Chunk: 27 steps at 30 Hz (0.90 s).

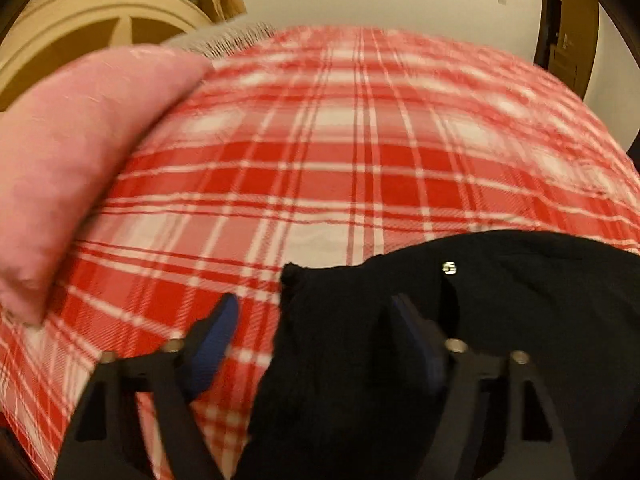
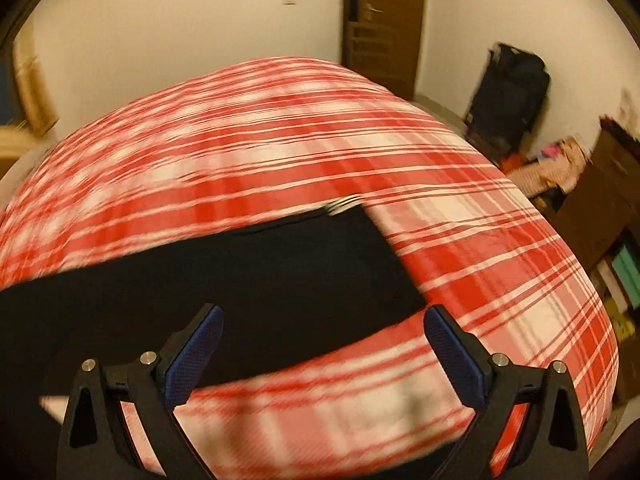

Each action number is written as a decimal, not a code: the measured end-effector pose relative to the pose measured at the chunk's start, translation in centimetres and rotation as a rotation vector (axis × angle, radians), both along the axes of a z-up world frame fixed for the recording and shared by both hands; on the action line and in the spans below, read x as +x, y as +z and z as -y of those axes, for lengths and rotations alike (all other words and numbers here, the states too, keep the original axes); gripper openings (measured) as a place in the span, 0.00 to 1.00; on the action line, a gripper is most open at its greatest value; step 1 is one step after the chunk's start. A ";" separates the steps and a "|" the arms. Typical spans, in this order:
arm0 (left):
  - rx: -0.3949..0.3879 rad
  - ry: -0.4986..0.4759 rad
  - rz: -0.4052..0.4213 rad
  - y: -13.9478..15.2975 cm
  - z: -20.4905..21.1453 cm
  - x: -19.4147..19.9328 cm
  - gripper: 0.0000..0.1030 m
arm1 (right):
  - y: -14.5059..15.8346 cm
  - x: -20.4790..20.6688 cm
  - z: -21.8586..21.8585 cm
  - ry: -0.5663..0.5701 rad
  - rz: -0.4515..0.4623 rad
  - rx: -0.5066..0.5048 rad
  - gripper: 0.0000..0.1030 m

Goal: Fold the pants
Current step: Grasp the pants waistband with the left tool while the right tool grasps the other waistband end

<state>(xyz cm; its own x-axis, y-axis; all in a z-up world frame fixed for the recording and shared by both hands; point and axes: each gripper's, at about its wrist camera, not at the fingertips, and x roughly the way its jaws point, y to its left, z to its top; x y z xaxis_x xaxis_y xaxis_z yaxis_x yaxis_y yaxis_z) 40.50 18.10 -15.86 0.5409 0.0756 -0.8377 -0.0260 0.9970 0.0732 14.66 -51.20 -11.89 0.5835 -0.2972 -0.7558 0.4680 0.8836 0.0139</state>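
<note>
Black pants [image 1: 500, 300] lie on a red and white plaid bed cover [image 1: 320, 152]. In the left wrist view my left gripper [image 1: 316, 312] is open, its jaws astride the pants' near left edge, with a small silver button [image 1: 449, 268] just beyond. In the right wrist view the pants [image 2: 260, 280] stretch from the left edge to a striped-trimmed end [image 2: 344, 204]. My right gripper [image 2: 322, 320] is open and empty, just above the pants' near right corner.
A pink pillow [image 1: 68, 160] lies on the bed at the left, with a beige headboard [image 1: 92, 28] behind it. A wall runs behind the bed. A door [image 2: 384, 20], a black bag [image 2: 508, 100] and a shelf with books [image 2: 616, 272] stand at the right.
</note>
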 end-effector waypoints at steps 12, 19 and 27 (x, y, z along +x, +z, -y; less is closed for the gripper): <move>0.002 -0.105 -0.008 -0.8 1.4 -0.3 0.45 | -2.5 8.0 8.6 -0.026 -0.025 0.057 0.94; 0.002 -0.106 -0.008 -1.1 1.0 1.0 0.50 | -5.2 11.1 10.4 0.024 -0.080 0.126 0.75; -0.040 -0.084 -0.057 -1.5 0.5 1.8 0.61 | -5.0 11.7 9.1 0.118 -0.095 0.162 0.34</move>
